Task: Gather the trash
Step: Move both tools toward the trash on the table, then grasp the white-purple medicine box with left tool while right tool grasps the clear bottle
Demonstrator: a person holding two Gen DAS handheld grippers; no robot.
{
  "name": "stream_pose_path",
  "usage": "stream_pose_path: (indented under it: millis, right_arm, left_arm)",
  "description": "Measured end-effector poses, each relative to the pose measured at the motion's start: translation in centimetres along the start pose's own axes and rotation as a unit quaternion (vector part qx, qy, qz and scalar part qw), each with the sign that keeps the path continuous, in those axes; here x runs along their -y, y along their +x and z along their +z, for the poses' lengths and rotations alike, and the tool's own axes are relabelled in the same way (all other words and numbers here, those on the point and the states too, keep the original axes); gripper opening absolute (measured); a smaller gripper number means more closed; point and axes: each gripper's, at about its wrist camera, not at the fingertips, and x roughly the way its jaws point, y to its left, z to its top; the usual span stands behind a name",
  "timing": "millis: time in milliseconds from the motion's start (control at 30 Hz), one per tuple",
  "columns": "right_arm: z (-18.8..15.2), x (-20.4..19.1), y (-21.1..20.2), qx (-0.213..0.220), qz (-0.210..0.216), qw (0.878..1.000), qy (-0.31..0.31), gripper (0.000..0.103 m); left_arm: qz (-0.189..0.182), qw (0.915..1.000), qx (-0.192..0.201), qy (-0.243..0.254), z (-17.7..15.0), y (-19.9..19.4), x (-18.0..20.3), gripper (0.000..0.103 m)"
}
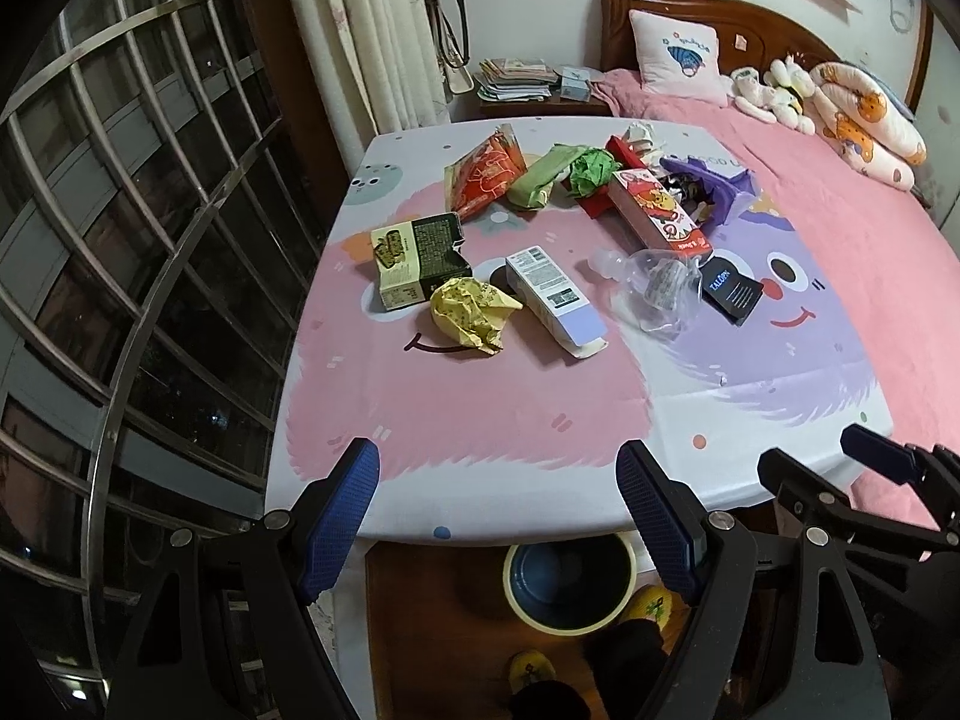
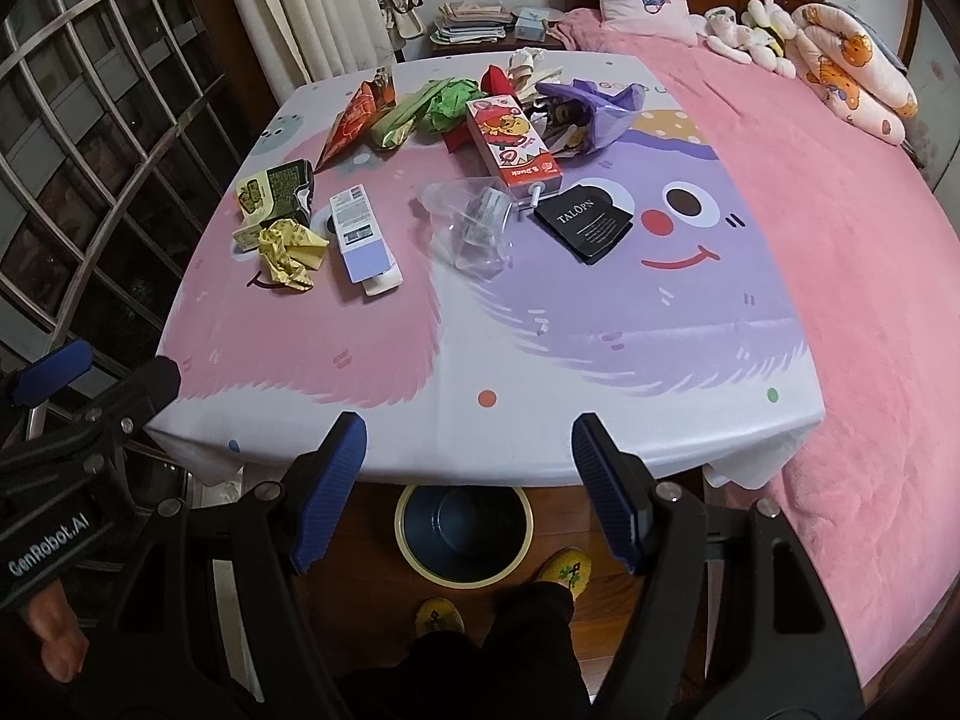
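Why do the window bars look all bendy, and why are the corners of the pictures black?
Left wrist view: the fisheye lens curves the window bars and blackens the corners; the crushed clear bottle shows pale glare, and trash casts soft shadows on the table. Right wrist view: same bending, table edge bowed, dark bin dim under it, everything fairly sharp.

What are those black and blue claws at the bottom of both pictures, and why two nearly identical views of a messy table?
They are hand-held grippers, one per hand, each with a camera looking along its fingers. One picture is from the left gripper, the other from the right gripper. Both are open and hold nothing. The table carries trash: a yellow wrapper, a white box, a crushed bottle, a black card, a red carton. A bin stands on the floor below.
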Motion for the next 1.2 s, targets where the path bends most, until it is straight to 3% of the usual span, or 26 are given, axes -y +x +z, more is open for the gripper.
stream_pose_path:
  millis: [233,300,467,800,1100,1200]
  right_arm:
    - [2.5,1.1,2.2,-0.023,0.01,1.0,-0.019,0.069]
    - [3.5,1.6,2.7,-0.022,0.015,0.999,-0.023,0.069]
    - [6.3,3.0,4.0,-0.02,0.024,0.998,-0.053,0.069]
    - [12.4,4.7,9.3,-0.035,0.059,0.991,-0.114,0.069]
    - [16.3,3.1,14.9,-0.057,0.096,0.977,-0.179,0.068]
    - [16.9,2.2,16.4,-0.065,0.107,0.972,-0.199,0.064]
  left_arm:
    - [0.009,0.9997,-0.016,-0.018,2.0,2.2,0.7,0.083]
    - [0.001,0.9996,-0.021,-0.02,2.8,3.1,1.2,0.076]
    - [0.001,0.9989,-0.045,-0.009,5.1,5.4,3.1,0.075]
    - [-0.012,0.9924,-0.092,-0.08,10.0,11.5,3.8,0.075]
    - [-0.003,0.9789,-0.131,-0.157,12.1,17.7,2.6,0.075]
    - [0.0,0.9768,-0.14,-0.162,12.5,19.0,2.8,0.075]
